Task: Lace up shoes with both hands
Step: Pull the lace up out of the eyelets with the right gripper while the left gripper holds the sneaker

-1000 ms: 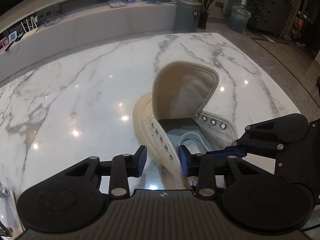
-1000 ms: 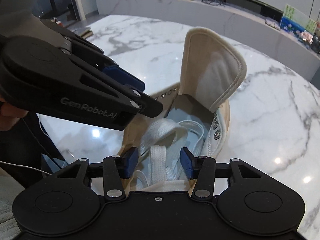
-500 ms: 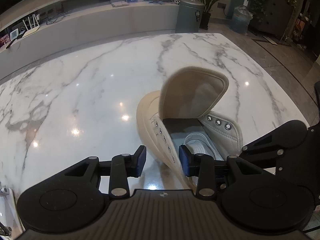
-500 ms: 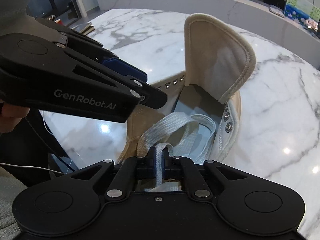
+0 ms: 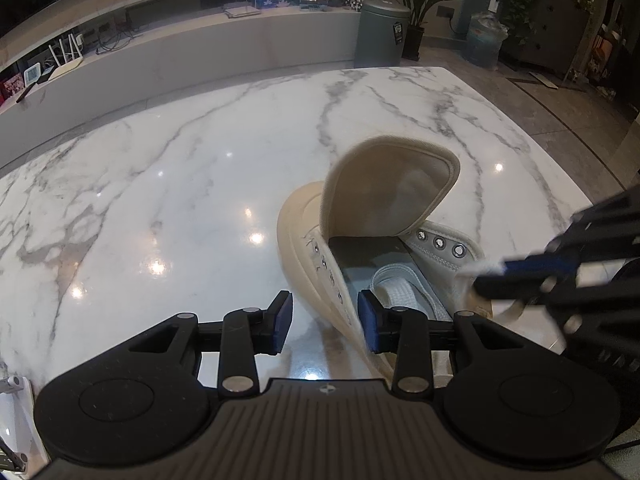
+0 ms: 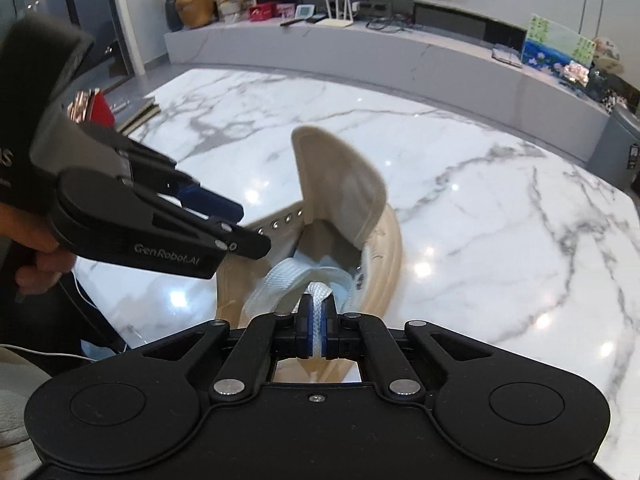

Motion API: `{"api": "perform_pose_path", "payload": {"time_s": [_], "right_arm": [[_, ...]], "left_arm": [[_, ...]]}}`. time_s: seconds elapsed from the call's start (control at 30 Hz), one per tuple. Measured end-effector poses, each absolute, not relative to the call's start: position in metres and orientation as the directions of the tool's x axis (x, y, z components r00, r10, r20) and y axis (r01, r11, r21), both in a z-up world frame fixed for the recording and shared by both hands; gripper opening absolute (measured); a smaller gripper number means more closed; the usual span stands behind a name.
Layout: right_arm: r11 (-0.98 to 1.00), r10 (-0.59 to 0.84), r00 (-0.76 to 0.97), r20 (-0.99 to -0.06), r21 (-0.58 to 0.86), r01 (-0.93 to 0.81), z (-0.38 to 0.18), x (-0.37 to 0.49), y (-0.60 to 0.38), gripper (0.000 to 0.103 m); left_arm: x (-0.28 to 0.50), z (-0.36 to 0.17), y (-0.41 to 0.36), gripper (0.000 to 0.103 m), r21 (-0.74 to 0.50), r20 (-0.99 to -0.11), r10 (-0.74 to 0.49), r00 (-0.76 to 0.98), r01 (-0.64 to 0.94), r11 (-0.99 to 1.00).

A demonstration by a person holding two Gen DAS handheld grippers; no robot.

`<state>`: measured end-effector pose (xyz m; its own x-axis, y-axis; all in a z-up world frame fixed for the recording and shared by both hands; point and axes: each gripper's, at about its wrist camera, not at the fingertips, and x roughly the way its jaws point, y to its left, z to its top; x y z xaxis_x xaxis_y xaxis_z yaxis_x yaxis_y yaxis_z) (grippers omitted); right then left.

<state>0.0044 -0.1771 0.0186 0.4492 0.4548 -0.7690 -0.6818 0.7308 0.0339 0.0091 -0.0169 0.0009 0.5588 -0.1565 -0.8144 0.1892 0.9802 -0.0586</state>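
The right claw (image 6: pixel 316 322) has just snapped shut on the white shoelace (image 6: pixel 318 294) and lifted it from inside the cream high-top shoe (image 5: pixel 312 248) on the marble tabletop (image 5: pixel 160 184) — threading can begin. The left claw (image 5: pixel 324 318) stays part-open, straddling the shoe's eyelet flap without clamping it.

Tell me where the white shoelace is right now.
In the right wrist view, the white shoelace is pinched in the shut jaws of the right gripper at bottom centre, trailing down into the open beige shoe on the marble table.

White marble table (image 5: pixel 168 184); a cream shoe (image 5: pixel 304 240) rests on it.
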Motion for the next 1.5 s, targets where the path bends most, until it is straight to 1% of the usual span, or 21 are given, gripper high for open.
{"api": "perform_pose_path", "payload": {"time_s": [0.13,0.23,0.4,0.5,0.6,0.7,0.8,0.83,0.87,0.9,1.23,1.37,1.5], "right_arm": [[0.770,0.420,0.516,-0.746,-0.008,-0.638,0.028,0.010,-0.183,0.002],[0.805,0.364,0.549,-0.752,-0.043,-0.592,0.025,0.018,-0.193,0.002],[0.856,0.261,0.555,-0.790,-0.077,-0.511,0.002,0.041,-0.211,0.002],[0.870,0.201,0.534,-0.822,-0.101,-0.483,-0.018,0.053,-0.221,0.002],[0.871,0.181,0.504,-0.844,-0.100,-0.480,-0.031,0.059,-0.226,0.002],[0.855,0.222,0.486,-0.845,-0.071,-0.514,-0.033,0.055,-0.226,0.004],[0.825,0.271,0.475,-0.837,-0.052,-0.563,-0.027,0.049,-0.223,0.011],[0.814,0.285,0.476,-0.832,-0.052,-0.579,-0.025,0.047,-0.222,0.020],[0.804,0.296,0.476,-0.829,-0.054,-0.593,-0.022,0.044,-0.221,0.032],[0.793,0.307,0.476,-0.824,-0.055,-0.607,-0.019,0.040,-0.220,0.036],[0.651,0.476,0.391,-0.788,0.017,-0.759,0.009,0.011,-0.206,0.037],[0.613,0.518,0.345,-0.783,0.059,-0.788,0.011,0.006,-0.197,0.037],[0.576,0.532,0.328,-0.781,0.050,-0.816,0.012,-0.001,-0.183,0.038]], "left_arm": [[0.008,0.001,-0.017,0.035,-0.054,-0.814,-0.153,0.560,0.190,0.980],[0.008,0.000,-0.017,0.035,-0.053,-0.813,-0.154,0.561,0.191,0.980],[0.009,-0.001,-0.018,0.036,-0.053,-0.815,-0.155,0.559,0.193,0.980],[0.009,-0.002,-0.018,0.039,-0.050,-0.818,-0.151,0.556,0.193,0.980],[0.010,-0.003,-0.018,0.040,-0.050,-0.818,-0.150,0.555,0.191,0.980],[0.010,-0.002,-0.019,0.041,-0.049,-0.819,-0.151,0.554,0.194,0.980],[0.009,-0.003,-0.019,0.041,-0.047,-0.819,-0.150,0.554,0.196,0.979],[0.009,-0.003,-0.019,0.041,-0.047,-0.819,-0.150,0.554,0.196,0.980],[0.009,-0.003,-0.019,0.041,-0.047,-0.819,-0.149,0.554,0.194,0.980],[0.009,-0.003,-0.018,0.041,-0.047,-0.819,-0.148,0.555,0.193,0.980],[0.008,-0.004,-0.021,0.043,-0.039,-0.818,-0.141,0.558,0.190,0.981],[0.007,-0.004,-0.021,0.044,-0.039,-0.817,-0.139,0.559,0.188,0.981],[0.007,-0.004,-0.020,0.045,-0.041,-0.817,-0.140,0.560,0.186,0.982]]}}
